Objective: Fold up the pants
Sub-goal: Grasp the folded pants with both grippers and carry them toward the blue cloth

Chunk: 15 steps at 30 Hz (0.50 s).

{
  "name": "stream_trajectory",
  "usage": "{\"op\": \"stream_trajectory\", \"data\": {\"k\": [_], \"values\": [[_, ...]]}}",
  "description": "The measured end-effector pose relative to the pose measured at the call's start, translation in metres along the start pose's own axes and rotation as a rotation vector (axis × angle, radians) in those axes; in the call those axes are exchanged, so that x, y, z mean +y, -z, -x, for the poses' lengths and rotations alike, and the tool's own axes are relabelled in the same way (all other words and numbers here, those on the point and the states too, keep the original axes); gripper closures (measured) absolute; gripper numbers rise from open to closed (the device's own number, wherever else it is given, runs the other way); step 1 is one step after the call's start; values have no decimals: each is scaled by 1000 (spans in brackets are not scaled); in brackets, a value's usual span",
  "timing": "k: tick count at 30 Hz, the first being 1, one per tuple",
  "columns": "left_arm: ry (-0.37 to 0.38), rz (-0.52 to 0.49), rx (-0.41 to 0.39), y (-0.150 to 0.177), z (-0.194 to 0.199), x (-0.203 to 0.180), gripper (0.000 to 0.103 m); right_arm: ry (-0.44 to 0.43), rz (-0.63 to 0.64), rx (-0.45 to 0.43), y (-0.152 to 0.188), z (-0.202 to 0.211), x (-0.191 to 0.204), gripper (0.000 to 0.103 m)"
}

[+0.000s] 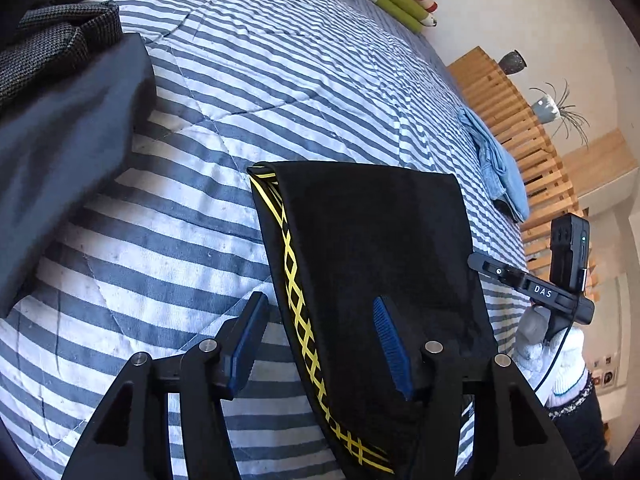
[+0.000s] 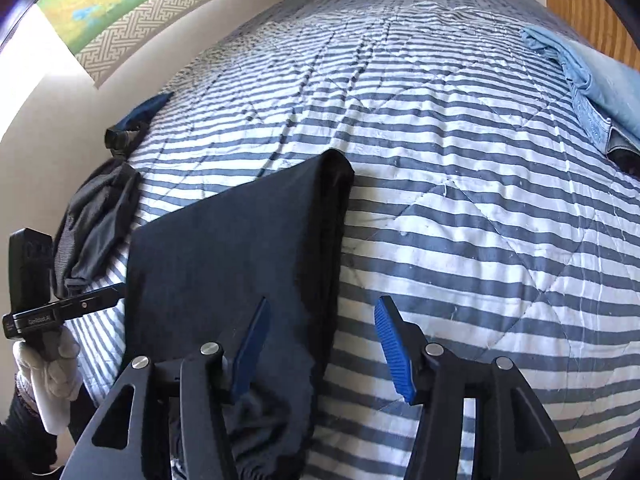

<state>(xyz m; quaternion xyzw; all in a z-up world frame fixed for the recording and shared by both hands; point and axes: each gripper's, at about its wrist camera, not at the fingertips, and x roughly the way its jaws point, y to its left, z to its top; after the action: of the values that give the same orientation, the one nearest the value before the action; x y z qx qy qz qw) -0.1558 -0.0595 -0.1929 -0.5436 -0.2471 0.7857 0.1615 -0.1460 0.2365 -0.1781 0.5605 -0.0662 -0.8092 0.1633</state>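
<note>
Already Folded Once, Not Yet Secure: Risks at Release

Centrally, the pants (image 1: 372,248) are shown lying folded on the striped quilt (image 1: 280,80), with the fold edge away from the cameras and the yellow lattice stripe (image 1: 296,292) running along one side. In the right wrist view the same pants (image 2: 236,264) are seen as a dark slab near the near edge of the bed, the waistband end bunched below the jaws.

The left gripper (image 1: 320,344) is seen released: its jaws stand apart over the striped edge, and no cloth is seen pinched between the pads. The right gripper (image 2: 320,344) is likewise released, one finger over the cloth and the other over bare quilt; nothing is grasped.

Several faults may be judged likely. Because both claws are let go, the upper layer can slip or spring back, so the edges may be left misaligned. If only the top layer is pinched at the next grasp, the fold would be peeled open rather than carried over. If quilt is caught with the cloth, the bedding would be dragged. The bunched waistband end may be trapped as a lump inside a second fold.

Further out, a grey garment (image 2: 96,224) and blue jeans (image 2: 592,80) lie apart and are unlikely to be disturbed.
</note>
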Motion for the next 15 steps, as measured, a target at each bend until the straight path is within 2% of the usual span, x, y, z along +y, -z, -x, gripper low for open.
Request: {"op": "stream_trajectory", "data": {"k": [2,10,15], "values": [[1,13,-10,-1,-4,2,45,-25,-34,23,-7,-8,-12,52],[15,56,-60,-31,-13,9,42,-158,-110,6,-37,-24,-23,52],[27,46,-63,-40,-23,9,42,-191,-116,27,-57,-41,-22,52]]}}
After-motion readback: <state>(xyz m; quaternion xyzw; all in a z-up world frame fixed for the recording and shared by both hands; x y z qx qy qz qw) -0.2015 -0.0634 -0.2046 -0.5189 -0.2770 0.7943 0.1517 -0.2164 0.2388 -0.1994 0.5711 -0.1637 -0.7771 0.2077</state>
